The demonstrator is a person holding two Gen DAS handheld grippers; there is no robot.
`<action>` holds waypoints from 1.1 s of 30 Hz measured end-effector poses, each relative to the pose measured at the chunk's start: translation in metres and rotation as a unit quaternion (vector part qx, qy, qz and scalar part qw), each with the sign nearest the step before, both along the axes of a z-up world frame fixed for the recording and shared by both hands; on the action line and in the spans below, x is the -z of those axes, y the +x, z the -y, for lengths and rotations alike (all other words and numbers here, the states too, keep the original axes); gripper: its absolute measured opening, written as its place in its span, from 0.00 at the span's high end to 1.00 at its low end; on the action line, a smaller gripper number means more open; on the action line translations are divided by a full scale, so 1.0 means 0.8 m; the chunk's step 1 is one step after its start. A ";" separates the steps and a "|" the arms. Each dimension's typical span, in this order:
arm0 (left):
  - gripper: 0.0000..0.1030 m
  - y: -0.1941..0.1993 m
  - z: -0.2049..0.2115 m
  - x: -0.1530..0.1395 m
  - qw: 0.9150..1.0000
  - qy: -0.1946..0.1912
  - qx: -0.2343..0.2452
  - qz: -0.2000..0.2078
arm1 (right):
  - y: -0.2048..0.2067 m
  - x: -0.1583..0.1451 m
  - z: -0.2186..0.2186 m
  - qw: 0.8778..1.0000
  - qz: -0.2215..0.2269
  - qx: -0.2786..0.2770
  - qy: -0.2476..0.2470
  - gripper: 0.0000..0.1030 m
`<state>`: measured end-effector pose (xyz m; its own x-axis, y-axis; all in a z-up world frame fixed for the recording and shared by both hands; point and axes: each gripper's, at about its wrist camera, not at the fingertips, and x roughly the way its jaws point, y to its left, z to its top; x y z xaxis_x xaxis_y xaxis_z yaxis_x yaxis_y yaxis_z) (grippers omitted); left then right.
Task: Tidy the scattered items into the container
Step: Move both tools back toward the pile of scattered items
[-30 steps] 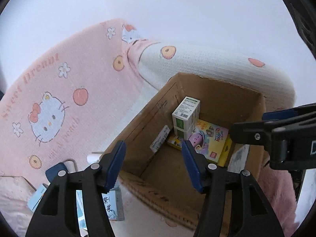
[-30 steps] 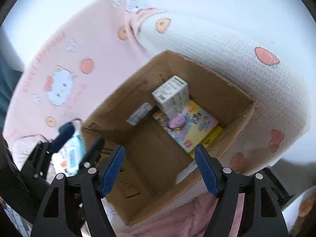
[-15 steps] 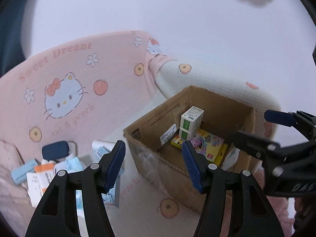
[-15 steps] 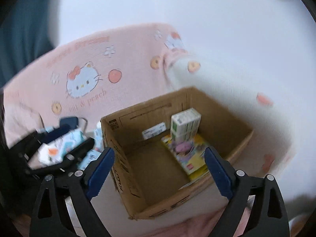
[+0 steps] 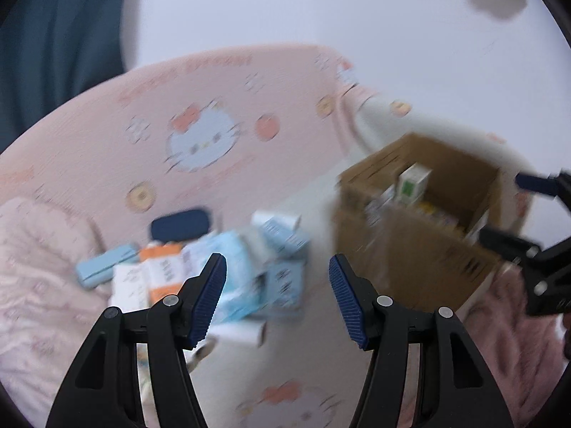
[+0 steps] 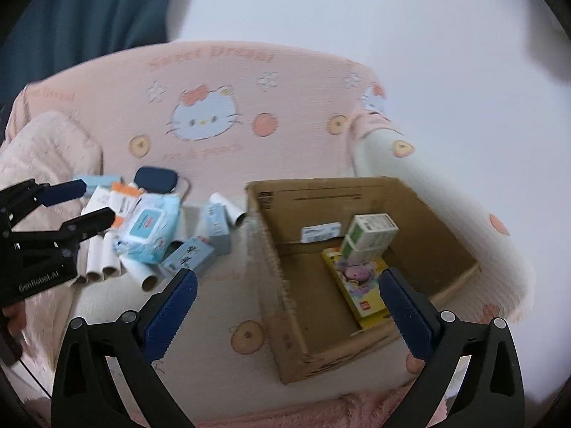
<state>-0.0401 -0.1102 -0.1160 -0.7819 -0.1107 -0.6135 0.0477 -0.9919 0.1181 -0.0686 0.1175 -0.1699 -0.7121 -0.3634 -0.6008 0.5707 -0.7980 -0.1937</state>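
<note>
An open cardboard box (image 6: 357, 192) stands on the sofa seat, with a green-and-white carton (image 6: 371, 235) and a flat colourful box (image 6: 357, 278) inside. Left of it lies a pile: a blue wet-wipes pack (image 6: 150, 228), small blue boxes (image 6: 217, 224), cardboard tubes (image 6: 103, 253) and a dark blue case (image 6: 157, 180). My right gripper (image 6: 288, 274) hangs over the box's near left wall, its jaws opening wide, nothing between them. My left gripper (image 5: 276, 267) is open and empty above the wipes pack (image 5: 228, 260). The left wrist view is blurred; the box (image 5: 410, 249) sits to its right.
A pink cat-print cover (image 6: 203, 110) drapes the sofa back. A white armrest (image 6: 446, 192) curves behind the box. A fuzzy pink blanket (image 6: 46, 142) lies at the left end, with a dark teal curtain (image 6: 89, 7) behind. The left gripper (image 6: 98, 199) shows over the pile.
Both views have swung from above the box leftward toward the pile of items. The right jaws have spread wider. The left jaws kept their gap.
</note>
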 end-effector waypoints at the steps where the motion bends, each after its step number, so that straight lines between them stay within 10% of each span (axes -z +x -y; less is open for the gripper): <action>1: 0.38 0.003 0.009 0.007 1.000 -0.003 -0.009 0.010 | 0.003 0.002 0.007 1.000 0.000 -0.008 0.007 0.01; 19: 0.38 0.079 0.115 0.078 0.983 0.074 -0.133 0.103 | 0.106 0.076 0.145 0.965 -0.048 -0.206 0.153 0.01; 33: 0.38 0.088 0.177 0.124 0.961 0.119 -0.192 0.158 | 0.103 0.130 0.219 0.954 0.044 -0.268 0.129 0.01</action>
